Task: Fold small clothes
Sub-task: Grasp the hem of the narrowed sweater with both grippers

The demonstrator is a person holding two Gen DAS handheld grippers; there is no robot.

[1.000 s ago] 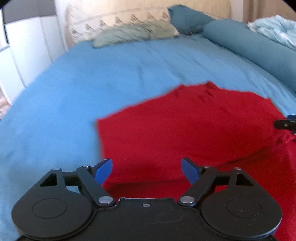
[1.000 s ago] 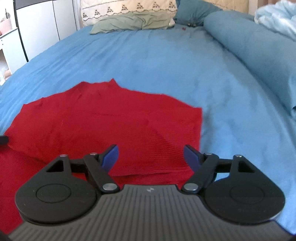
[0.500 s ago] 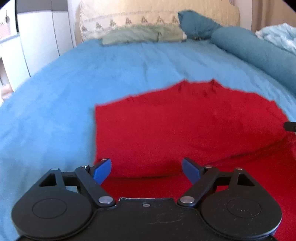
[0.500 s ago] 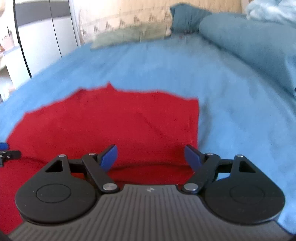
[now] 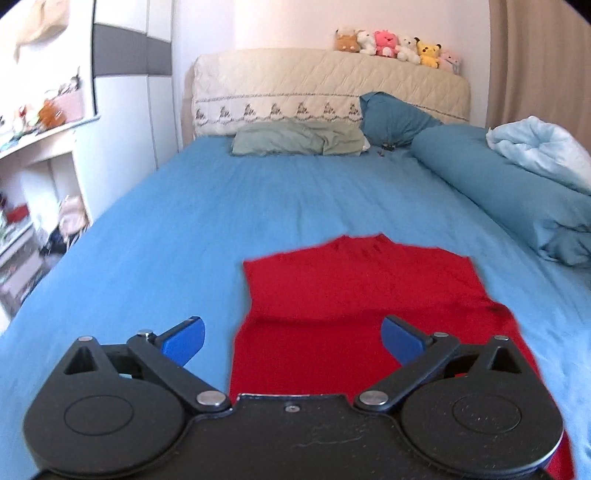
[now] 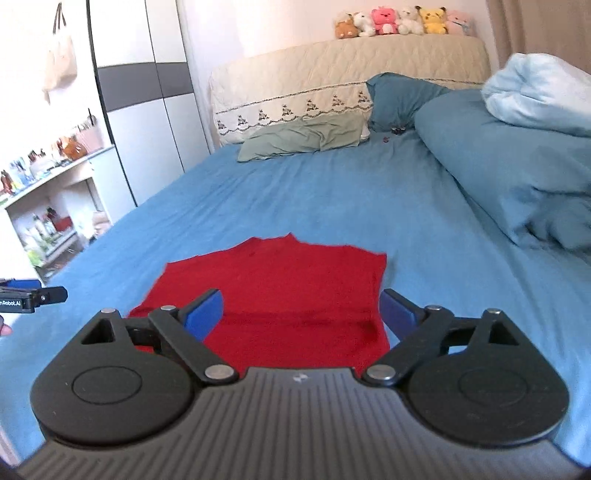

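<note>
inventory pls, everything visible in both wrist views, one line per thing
red garment: 1, red, flat on the bed near the tongs, near part folded over
bed sheet: 1, blue, covers the bed
flat pillow: 1, grey-green, at the headboard
teal pillow: 1, teal, right of the flat pillow
rolled duvet: 1, teal, along the bed's right side
light blanket: 1, pale blue, on the duvet
headboard cover: 1, cream, quilted
plush toys: about six, mixed colours, on top of the headboard
wardrobe: 1, white and grey, left of the bed
shelves: cluttered, white, far left
tote bag: 1, cream, hanging upper left
left tongs: open, empty, just widened
right tongs: open, empty, just widened
</note>
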